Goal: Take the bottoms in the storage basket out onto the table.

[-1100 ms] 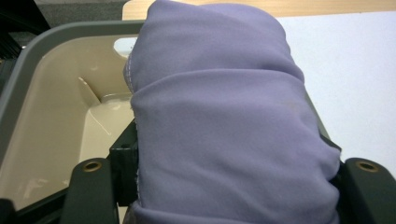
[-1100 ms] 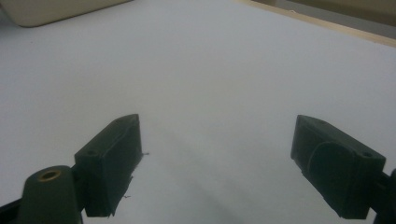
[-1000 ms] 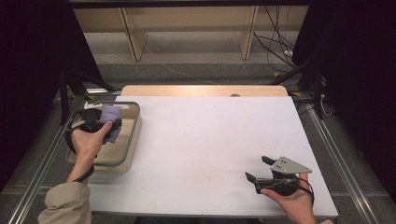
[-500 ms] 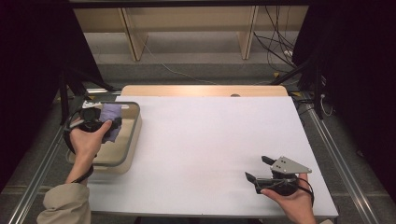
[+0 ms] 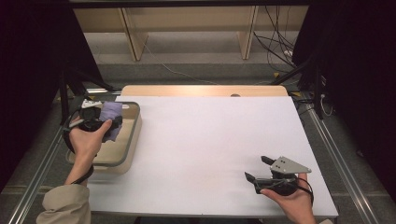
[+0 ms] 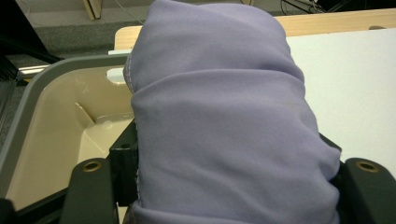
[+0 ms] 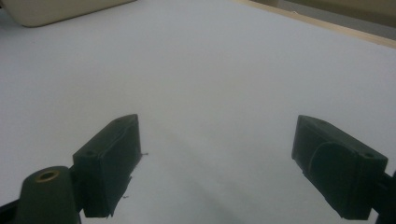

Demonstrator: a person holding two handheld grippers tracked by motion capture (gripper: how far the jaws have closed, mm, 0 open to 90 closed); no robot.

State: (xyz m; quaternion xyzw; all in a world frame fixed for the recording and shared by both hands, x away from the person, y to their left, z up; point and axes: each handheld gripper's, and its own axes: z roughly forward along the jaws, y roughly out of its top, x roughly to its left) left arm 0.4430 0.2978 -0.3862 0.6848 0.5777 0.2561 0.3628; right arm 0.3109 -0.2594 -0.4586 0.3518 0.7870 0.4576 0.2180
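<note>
Over the far left corner of the white tabletop point(image 5: 210, 140): left gripper point(image 5: 100, 122), clamped partway on a bunched lilac cloth point(image 5: 112, 115), held above a beige plastic tub with a grey rim point(image 5: 133, 133). Seen along that gripper's own jaws: cloth point(image 6: 224, 121) folded into a thick bundle, pressed between both black jaws, bulging up and over them; tub interior point(image 6: 56, 135) below and to the left, pale and bare where visible. Cloth clear of the tub floor, hanging in the grip, not resting on anything.

At the near right edge of the table: right gripper point(image 5: 261, 170), gripped in the person's right hand point(image 5: 292, 200), lying low over the surface, grey three-cornered plate on top, jaws pointing left toward the table's middle. Jaws spread wide apart, nothing between them, bare white tabletop point(image 7: 210, 84) showing through the gap. Corner of the beige tub point(image 7: 56, 9) far off at the upper left of that gripper's view.

Left forearm in a tan sleeve point(image 5: 65, 207) entering at the near left. Well apart, the two grippers, at opposite sides of the table.
</note>
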